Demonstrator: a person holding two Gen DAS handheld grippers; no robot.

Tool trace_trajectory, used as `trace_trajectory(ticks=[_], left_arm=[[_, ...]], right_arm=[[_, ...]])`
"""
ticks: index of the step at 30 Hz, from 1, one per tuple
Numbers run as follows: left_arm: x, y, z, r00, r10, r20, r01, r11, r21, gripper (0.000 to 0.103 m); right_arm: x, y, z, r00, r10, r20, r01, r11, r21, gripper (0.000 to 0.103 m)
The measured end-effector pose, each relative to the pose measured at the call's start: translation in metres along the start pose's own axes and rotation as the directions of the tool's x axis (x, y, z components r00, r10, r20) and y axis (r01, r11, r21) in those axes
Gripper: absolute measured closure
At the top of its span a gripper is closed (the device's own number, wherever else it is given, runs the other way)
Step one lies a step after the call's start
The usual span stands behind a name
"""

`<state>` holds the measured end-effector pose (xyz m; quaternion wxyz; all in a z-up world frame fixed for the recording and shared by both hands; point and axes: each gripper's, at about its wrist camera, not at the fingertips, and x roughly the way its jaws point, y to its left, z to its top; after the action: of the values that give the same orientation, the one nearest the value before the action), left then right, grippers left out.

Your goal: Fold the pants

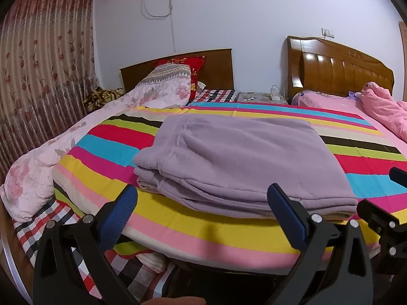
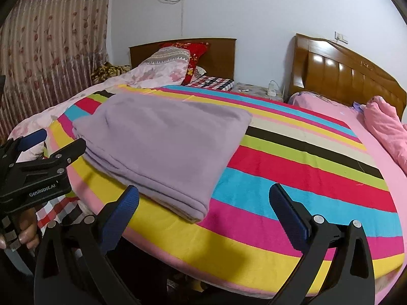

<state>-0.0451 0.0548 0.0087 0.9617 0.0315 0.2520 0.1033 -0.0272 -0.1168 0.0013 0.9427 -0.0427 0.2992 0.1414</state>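
Lilac fleece pants [image 1: 239,162] lie folded into a flat stack on the striped bedspread [image 1: 106,157], the ribbed waistband at the stack's left end. My left gripper [image 1: 203,198] stands open just short of the stack's near edge, nothing between its blue pads [image 1: 119,218]. In the right wrist view the same pants [image 2: 162,147] lie left of centre. My right gripper [image 2: 203,198] is open over the bedspread [image 2: 305,172], beside the stack's near right corner, holding nothing. The left gripper [image 2: 56,142], held by a hand [image 2: 25,231], shows at the left edge there.
A floral quilt [image 1: 76,137] is bunched along the bed's left side with pillows [image 1: 175,76] at the headboard. Pink bedding [image 1: 381,106] lies on the right by a second wooden headboard [image 1: 340,68]. A curtain [image 1: 43,58] hangs at the left. The bed's near edge drops off below the grippers.
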Motion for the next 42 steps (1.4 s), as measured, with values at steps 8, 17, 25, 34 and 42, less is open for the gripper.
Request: trace_trajectory(ticks=[8, 17, 25, 34, 42], left_arm=[[-0.0001, -0.0006, -0.0008, 1.000, -0.001, -0.001, 0.001, 1.000, -0.001, 0.001], [0.0000, -0.0002, -0.0012, 1.000, 0.001, 0.000, -0.001, 1.000, -0.002, 0.001], [-0.0003, -0.0003, -0.0019, 1.000, 0.000, 0.001, 0.000, 1.000, 0.000, 0.001], [0.0000, -0.0008, -0.0025, 1.000, 0.000, -0.001, 0.000, 1.000, -0.002, 0.001], [-0.0005, -0.0012, -0.0027, 1.000, -0.001, 0.000, 0.001, 1.000, -0.001, 0.001]], right_arm=[[0.0015, 0.0039, -0.0017, 1.000, 0.007, -0.014, -0.007, 1.000, -0.008, 0.004], [0.0014, 0.0054, -0.0020, 1.000, 0.007, -0.016, -0.007, 1.000, -0.008, 0.004], [0.0011, 0.0057, -0.0019, 1.000, 0.009, -0.019, -0.009, 1.000, -0.007, 0.004], [0.0006, 0.0073, -0.0042, 1.000, 0.010, -0.021, -0.010, 1.000, -0.006, 0.004], [0.0007, 0.0072, -0.0035, 1.000, 0.009, -0.021, -0.009, 1.000, -0.004, 0.004]])
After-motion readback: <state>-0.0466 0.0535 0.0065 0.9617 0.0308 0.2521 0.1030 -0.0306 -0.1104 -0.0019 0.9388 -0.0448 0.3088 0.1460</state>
